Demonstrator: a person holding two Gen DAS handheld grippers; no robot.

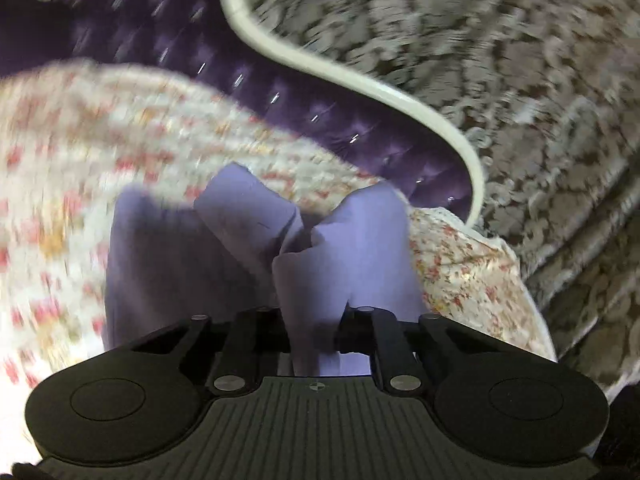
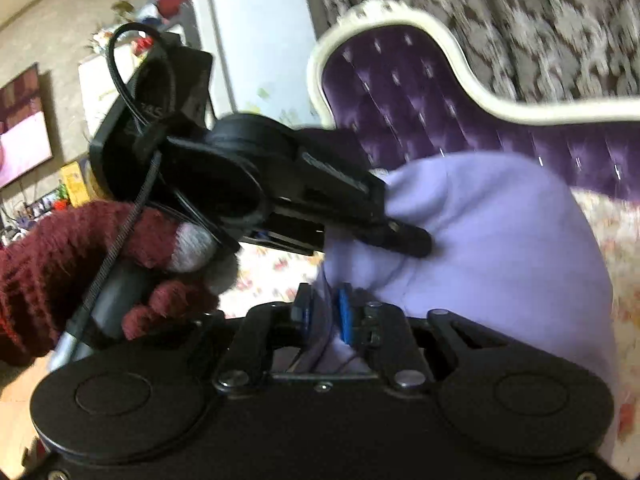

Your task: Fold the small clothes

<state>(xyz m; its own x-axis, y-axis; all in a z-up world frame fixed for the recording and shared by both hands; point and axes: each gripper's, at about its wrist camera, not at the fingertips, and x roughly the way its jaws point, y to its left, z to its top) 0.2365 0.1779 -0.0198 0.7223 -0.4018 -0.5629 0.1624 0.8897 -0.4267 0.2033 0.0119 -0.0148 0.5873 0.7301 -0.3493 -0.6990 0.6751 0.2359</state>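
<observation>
Left wrist view: the left gripper point(image 1: 316, 332) sits at 6 o'clock, its jaws clenched on a bunched fold of one lilac garment point(image 1: 256, 248). The cloth rises from the jaws toward 12 o'clock in crumpled peaks and trails down toward 9 o'clock. Behind it, from 9 to 4 o'clock, spreads a floral cover point(image 1: 80, 152), blurred by motion; its edge shows at 4 o'clock. A purple tufted sofa point(image 1: 168, 32) with a cream frame point(image 1: 352, 76) curves from 12 toward 3 o'clock. A patterned carpet point(image 1: 500, 60) fills the room from 1 to 4 o'clock.

Right wrist view: the right gripper point(image 2: 326, 316) is at 6 o'clock, its jaws closed on a thin edge of the same garment point(image 2: 500, 248) between blue pads point(image 2: 345, 316). The cloth billows from the centre out to 4 o'clock. The left gripper point(image 2: 404, 236) reaches in from 10 o'clock, held by a hand point(image 2: 76, 264) in a maroon knit glove at 8 o'clock; its tips bite into the cloth just above the right jaws. The sofa point(image 2: 400, 92) stands at 1 o'clock, the carpet point(image 2: 520, 12) beyond it, the cover point(image 2: 272, 276) below. A white cabinet point(image 2: 256, 40) stands at 12 o'clock.
</observation>
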